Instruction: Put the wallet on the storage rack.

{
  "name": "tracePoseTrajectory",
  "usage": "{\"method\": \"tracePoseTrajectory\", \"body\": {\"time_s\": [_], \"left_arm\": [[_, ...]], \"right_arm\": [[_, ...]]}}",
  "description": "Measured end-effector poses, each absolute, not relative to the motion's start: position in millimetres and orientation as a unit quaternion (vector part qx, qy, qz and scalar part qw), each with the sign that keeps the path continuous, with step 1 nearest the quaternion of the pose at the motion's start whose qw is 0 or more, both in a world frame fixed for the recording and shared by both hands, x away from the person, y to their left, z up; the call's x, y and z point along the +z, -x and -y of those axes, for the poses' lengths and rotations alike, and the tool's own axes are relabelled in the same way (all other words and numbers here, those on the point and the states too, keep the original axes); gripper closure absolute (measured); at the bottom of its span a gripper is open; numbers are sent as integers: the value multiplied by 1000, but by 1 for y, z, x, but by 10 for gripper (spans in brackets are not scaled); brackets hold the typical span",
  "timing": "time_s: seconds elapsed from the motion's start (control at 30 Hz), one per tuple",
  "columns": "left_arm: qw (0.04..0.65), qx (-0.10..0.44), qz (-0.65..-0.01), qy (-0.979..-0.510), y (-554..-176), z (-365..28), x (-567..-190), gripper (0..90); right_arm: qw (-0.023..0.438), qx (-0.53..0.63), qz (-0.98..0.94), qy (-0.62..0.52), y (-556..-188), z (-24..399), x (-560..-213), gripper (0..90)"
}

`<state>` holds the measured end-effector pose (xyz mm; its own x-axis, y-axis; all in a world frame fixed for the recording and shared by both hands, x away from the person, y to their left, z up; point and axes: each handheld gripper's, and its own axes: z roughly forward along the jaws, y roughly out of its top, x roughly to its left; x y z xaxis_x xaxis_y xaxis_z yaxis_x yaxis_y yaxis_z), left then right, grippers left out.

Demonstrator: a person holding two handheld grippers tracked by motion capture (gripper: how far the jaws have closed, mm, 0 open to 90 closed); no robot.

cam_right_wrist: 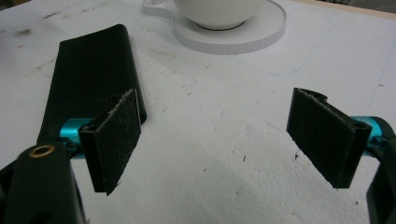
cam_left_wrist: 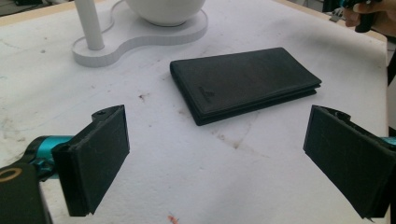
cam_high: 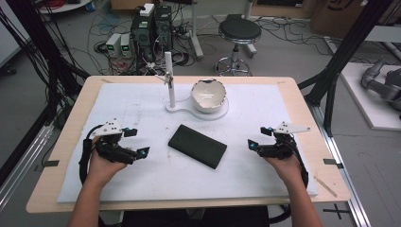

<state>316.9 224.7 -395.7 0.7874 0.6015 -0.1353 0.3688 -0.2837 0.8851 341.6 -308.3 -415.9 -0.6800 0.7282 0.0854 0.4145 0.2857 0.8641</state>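
While both grippers' fingers [cam_left_wrist: 100, 163] gape empty, wallet [cam_high: 197, 145] lies between

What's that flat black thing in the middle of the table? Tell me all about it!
It looks like a long wallet, dark and matte like leather, folded shut, with a small stamped mark on its cover. It lies flat and slanted on the white mat, near the table's middle, in front of the white stand with the bowl. Only the mat touches it; both grippers stay apart from it.
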Motion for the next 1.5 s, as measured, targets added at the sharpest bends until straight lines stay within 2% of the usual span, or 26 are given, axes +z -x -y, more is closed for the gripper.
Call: {"method": "tracePoseTrajectory", "body": {"time_s": [0.13,0.43,0.63,1.0,1.1,1.17,1.23,1.3,1.4,1.43,1.5], "left_arm": [[513,118,-312,-791,-318,-231,-396,69],[514,124,-321,-786,-315,-238,-395,70],[510,121,-319,-790,-315,-236,-396,69],[503,121,-320,-794,-315,-235,-398,69],[501,121,-320,-795,-315,-234,-399,69],[500,121,-320,-796,-315,-234,-399,69],[499,122,-319,-797,-315,-234,-399,70],[497,122,-319,-798,-315,-233,-399,69],[496,123,-321,-798,-314,-233,-399,69],[496,122,-320,-798,-314,-233,-399,69],[496,122,-320,-798,-314,-232,-399,70]], "right_arm": [[164,472,-791,-353,-348,299,-411,180],[110,431,-837,-319,-381,240,-409,179],[93,416,-848,-315,-387,223,-413,180],[39,383,-868,-315,-391,196,-435,180],[6,377,-869,-320,-391,190,-445,184],[6,379,-868,-320,-391,190,-445,199],[-15,387,-865,-318,-389,192,-445,322],[-29,395,-865,-309,-390,193,-446,402],[-39,396,-862,-314,-391,195,-447,426],[-45,403,-858,-315,-394,198,-448,476],[-52,403,-855,-322,-394,199,-448,506]]}}
